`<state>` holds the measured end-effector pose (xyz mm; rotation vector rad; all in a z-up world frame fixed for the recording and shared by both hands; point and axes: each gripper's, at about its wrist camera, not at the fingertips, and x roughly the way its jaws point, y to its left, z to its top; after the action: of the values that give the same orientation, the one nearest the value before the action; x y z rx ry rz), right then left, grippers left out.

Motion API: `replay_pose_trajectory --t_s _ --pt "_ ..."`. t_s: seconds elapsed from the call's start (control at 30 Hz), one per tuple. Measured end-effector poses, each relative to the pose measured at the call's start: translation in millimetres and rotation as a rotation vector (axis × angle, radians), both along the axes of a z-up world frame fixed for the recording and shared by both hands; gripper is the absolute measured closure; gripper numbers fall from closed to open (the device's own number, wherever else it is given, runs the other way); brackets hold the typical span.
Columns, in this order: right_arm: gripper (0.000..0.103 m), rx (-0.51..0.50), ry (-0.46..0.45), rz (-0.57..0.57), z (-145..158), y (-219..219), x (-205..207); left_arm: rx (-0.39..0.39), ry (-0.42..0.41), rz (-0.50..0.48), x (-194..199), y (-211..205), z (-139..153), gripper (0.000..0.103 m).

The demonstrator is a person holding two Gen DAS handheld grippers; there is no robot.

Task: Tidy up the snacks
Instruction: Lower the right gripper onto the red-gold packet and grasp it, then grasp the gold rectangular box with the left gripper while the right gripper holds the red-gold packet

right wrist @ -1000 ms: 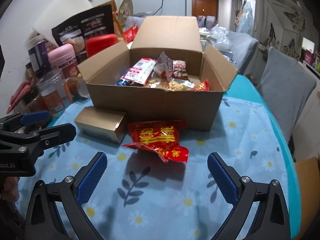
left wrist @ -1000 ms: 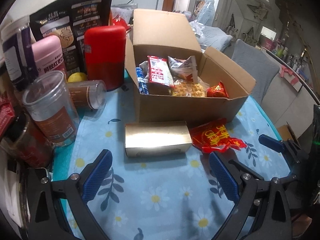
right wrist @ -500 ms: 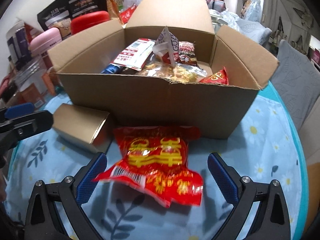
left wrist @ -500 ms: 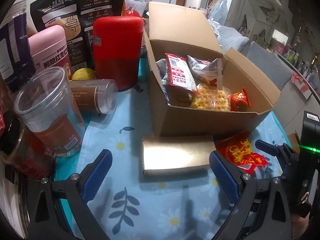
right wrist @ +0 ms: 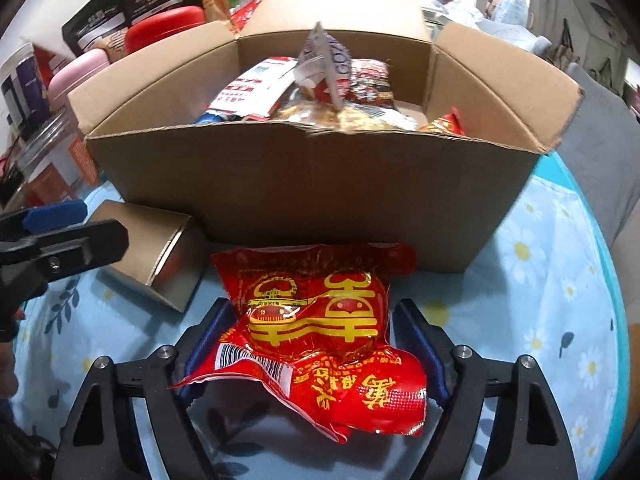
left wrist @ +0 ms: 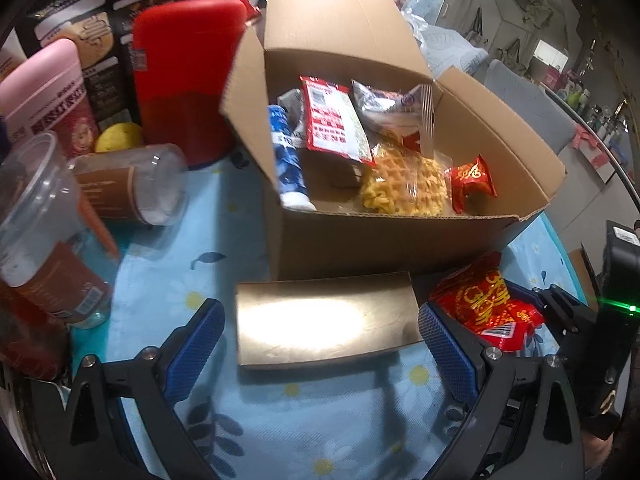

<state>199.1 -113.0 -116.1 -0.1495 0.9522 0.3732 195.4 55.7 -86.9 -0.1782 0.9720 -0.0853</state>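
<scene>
Right wrist view: my right gripper (right wrist: 312,344) straddles the red snack packet (right wrist: 320,332) on the flowered tablecloth (right wrist: 540,280), jaws just closing in, pads at or near its edges, though I cannot tell if they press yet. The slippery, puffed film could squirt out or fold, and a corner pinch might drop it short of the cardboard box (right wrist: 304,184), which stands just behind (already crowded with snacks). My left gripper (left wrist: 320,344) hangs spread wide around the gold box (left wrist: 326,316), not touching it; its long sides may exceed my span. Both grippers sit close together, so a clash threatens. Jars and canisters (left wrist: 188,80) crowd the left; open cloth lies to the right, and the box wall demands a clear lift.
</scene>
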Motion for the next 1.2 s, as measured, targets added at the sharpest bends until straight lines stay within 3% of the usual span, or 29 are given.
replay_pose_trajectory --t_s 0.23,0.47,0.67,0.97,1.2 --pt "0.020 -0.001 -0.004 -0.035 -1.0 -12.5 -0.7 0.004 0.047 -0.014 9.7 -12.2 -9.8 0.004" --pt "0.020 0.007 -0.001 -0.040 -0.3 -17.4 -4.3 -0.063 0.076 -0.003 14.2 -12.8 -18.4 0.000" --pt "0.020 0.017 0.004 -0.046 -0.5 -21.5 -1.3 -0.021 0.051 -0.038 -0.7 -26.1 -15.3 0.000" --pt "0.021 -0.003 -0.009 -0.103 1.6 -39.9 -9.4 -0.055 0.021 -0.115 -31.7 -54.8 -4.9 0.000" --pt "0.021 -0.003 -0.011 -0.149 4.1 -58.0 -19.7 -0.017 -0.040 -0.233 -49.7 -86.4 7.9 0.000"
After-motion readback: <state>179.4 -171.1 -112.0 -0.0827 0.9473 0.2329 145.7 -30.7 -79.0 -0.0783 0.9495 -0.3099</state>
